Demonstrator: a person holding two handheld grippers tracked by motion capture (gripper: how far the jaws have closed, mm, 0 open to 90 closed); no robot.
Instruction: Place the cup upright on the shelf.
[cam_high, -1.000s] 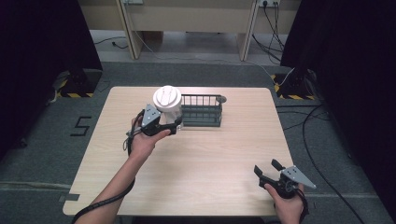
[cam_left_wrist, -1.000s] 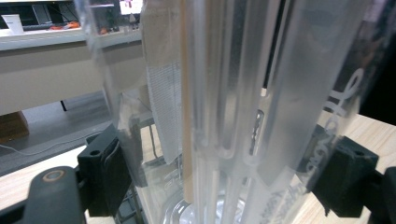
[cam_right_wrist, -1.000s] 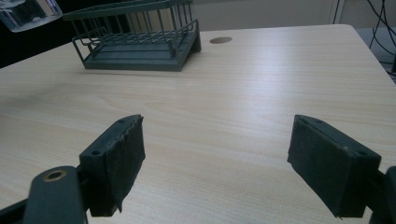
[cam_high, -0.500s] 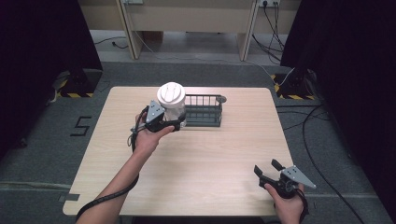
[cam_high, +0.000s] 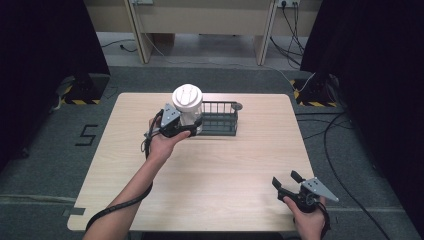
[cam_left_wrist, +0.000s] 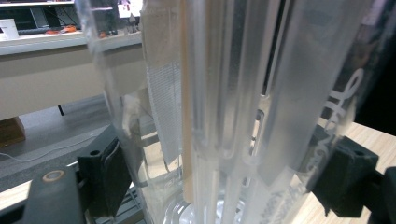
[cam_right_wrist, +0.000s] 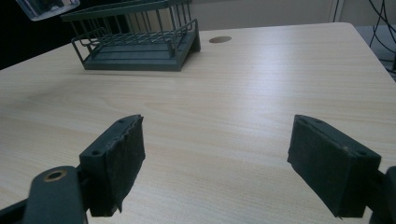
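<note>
My left gripper is shut on a clear plastic cup with a white lid, held upright above the left end of a dark green wire rack. In the left gripper view the ribbed clear cup sits between both black pads, with a straw inside it. My right gripper stands open near the table's front right corner, with nothing between its fingers. In the right gripper view that right gripper faces the rack across bare wood, and the cup's base shows at the top left.
The light wooden table has a round cable hole just behind the rack. Cables trail on the grey floor at the right. A black number mark lies on the floor at the left.
My left gripper has carried the cup a little to the right and farther back, over the rack's left end. The right gripper has stayed where it was.
</note>
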